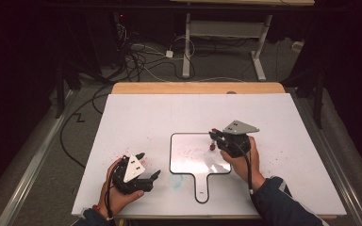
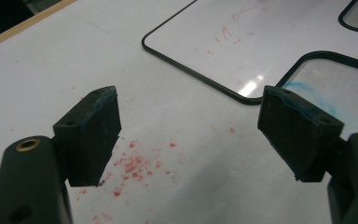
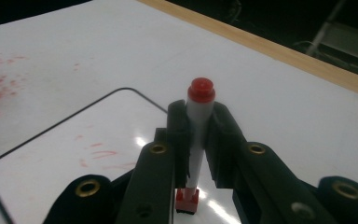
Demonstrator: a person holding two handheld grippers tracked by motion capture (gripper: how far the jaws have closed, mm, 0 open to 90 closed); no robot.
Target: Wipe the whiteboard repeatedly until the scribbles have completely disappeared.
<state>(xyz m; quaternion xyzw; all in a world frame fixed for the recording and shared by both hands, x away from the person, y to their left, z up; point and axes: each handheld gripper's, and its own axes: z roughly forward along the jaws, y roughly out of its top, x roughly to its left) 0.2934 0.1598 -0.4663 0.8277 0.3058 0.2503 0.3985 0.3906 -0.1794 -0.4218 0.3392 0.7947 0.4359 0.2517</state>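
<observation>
Nearest to us in the high view, two forearms in dark sleeves come up from the bottom edge, each hand holding a gripper over the white worktop (image 1: 136, 113); we see the left gripper (image 1: 150, 165) low and left of centre, its fingers spread wide apart with nothing between them; in the left gripper view we look along those two black fingers (image 2: 91, 133) at bare white surface speckled with red smudges (image 2: 133, 164), the gap between them empty; beyond them lies a corner of the small whiteboard (image 2: 223, 51), black-rimmed, with faint red marks on it, and a patch of blue smear (image 2: 307, 91) shows on the white just past the right-hand finger; in the high view we find that whiteboard (image 1: 193, 153) flat on the worktop between the two hands, its handle pointing toward the person, a bluish stain just beside its near left corner; the right gripper (image 1: 213, 140) hovers at the board's right edge, a grey three-cornered plate on top; its fingers are closed on a red marker (image 3: 196, 135); in the right gripper view we see the marker clamped between them, white barrel upright in the picture, a red cap at the far end and a red end poking out below over the board; we cannot tell whether the marker touches the board; a tan wooden strip (image 1: 198, 88) runs along the worktop's far side
</observation>
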